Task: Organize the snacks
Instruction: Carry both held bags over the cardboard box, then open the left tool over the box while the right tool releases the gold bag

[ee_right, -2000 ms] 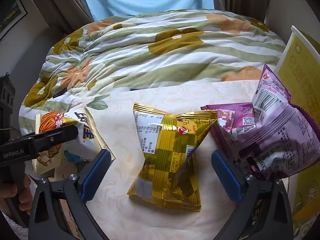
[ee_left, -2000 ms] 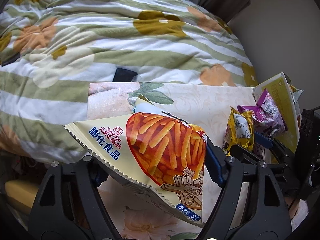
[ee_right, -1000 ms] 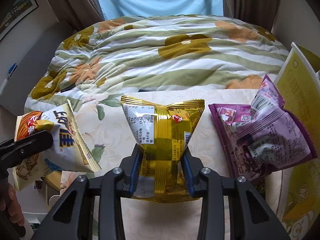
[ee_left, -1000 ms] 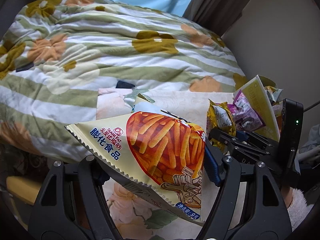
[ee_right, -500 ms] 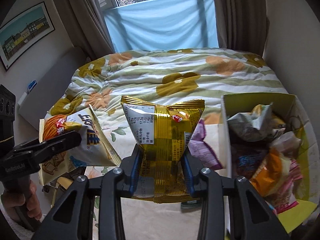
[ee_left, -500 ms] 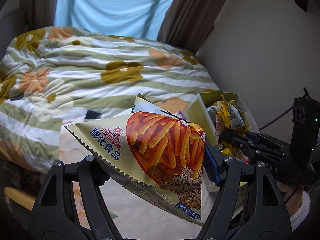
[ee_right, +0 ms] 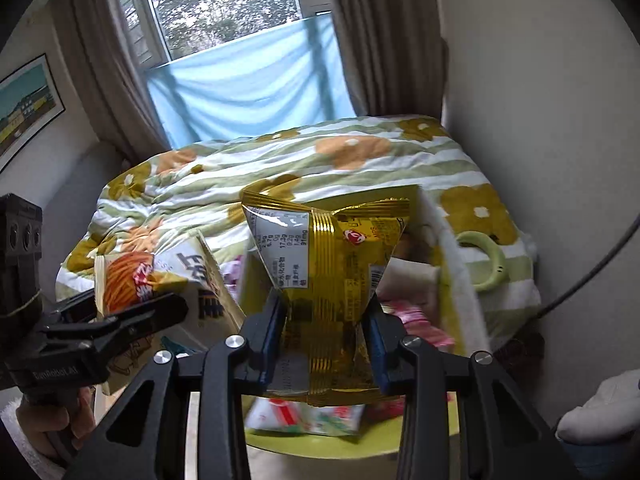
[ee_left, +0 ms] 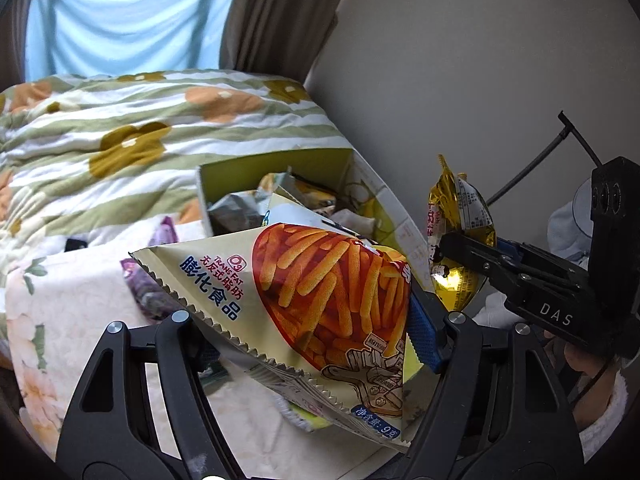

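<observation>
Bedroom snack tidy-up, both bags up over the box

Closest to us, our left gripper is clamped on the fries bag and the right gripper on the gold packet. Just beyond, the yellow box looks pretty full, its tall walls need clearing, and a purple packet still waits on the table.

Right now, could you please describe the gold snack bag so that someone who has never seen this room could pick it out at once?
Find the bed with the flowered, green-striped quilt; in front of it stands an open yellow-green box full of snacks. Above that box, the right gripper pinches the gold snack bag. Unlike the cream bag of orange sticks in the left gripper, it is shiny metallic gold with a white nutrition label.
</observation>
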Available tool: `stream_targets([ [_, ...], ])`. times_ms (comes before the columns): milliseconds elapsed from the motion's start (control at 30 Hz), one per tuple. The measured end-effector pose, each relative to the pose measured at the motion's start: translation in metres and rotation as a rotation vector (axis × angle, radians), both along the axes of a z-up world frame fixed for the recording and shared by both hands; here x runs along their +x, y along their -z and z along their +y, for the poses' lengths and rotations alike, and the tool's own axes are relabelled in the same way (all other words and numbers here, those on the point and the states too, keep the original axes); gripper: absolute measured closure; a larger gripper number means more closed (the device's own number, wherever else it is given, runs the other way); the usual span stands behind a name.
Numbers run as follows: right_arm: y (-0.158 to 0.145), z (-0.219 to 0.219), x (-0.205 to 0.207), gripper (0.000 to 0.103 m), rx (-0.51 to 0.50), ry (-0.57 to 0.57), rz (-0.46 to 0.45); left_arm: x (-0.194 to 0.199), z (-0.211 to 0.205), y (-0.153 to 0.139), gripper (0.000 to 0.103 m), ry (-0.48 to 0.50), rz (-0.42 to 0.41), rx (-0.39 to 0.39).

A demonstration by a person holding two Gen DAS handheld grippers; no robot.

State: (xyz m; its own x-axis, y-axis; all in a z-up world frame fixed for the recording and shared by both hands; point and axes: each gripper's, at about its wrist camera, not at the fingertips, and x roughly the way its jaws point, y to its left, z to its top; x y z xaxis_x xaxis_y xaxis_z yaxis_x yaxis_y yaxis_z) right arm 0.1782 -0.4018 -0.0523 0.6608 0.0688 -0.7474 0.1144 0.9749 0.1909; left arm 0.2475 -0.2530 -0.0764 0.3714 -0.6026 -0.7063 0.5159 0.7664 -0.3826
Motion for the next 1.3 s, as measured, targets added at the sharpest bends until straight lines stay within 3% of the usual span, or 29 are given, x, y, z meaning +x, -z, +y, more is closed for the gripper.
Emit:
stream_targets([
  [267,0.013,-0.059,-0.018,0.068,0.005,0.007,0.021,-0.017,-0.071,0.028,0.03,0.016,0.033,-0.009],
  [300,0.014,-0.064,-0.02,0.068,0.006,0.001,0.022,-0.016,-0.076,0.033,0.028,0.017,0.034,-0.012],
  [367,0.015,-0.072,-0.023,0.068,0.006,-0.007,0.024,-0.016,-0.087,0.04,0.007,0.005,0.034,0.012],
  [400,0.016,-0.076,-0.024,0.069,0.007,-0.01,0.024,-0.017,-0.092,0.042,0.002,-0.007,0.033,0.031],
  [533,0.019,-0.087,-0.024,0.068,0.02,-0.027,0.028,-0.024,-0.096,0.045,0.0,-0.047,0.03,0.053],
  [833,0.029,-0.089,-0.012,0.068,0.063,-0.102,0.034,-0.029,-0.051,0.038,0.0,-0.186,0.011,0.075],
  [1000,0.028,-0.085,0.015,0.068,0.052,-0.148,0.036,-0.033,-0.025,0.035,0.0,-0.261,-0.001,0.107],
  [1233,0.049,-0.078,0.061,0.068,0.034,-0.183,0.08,-0.033,0.007,0.033,0.0,-0.332,0.011,0.135],
  [1300,0.054,-0.075,0.068,0.06,0.023,-0.172,0.09,-0.033,0.013,0.033,0.0,-0.346,0.013,0.144],
])
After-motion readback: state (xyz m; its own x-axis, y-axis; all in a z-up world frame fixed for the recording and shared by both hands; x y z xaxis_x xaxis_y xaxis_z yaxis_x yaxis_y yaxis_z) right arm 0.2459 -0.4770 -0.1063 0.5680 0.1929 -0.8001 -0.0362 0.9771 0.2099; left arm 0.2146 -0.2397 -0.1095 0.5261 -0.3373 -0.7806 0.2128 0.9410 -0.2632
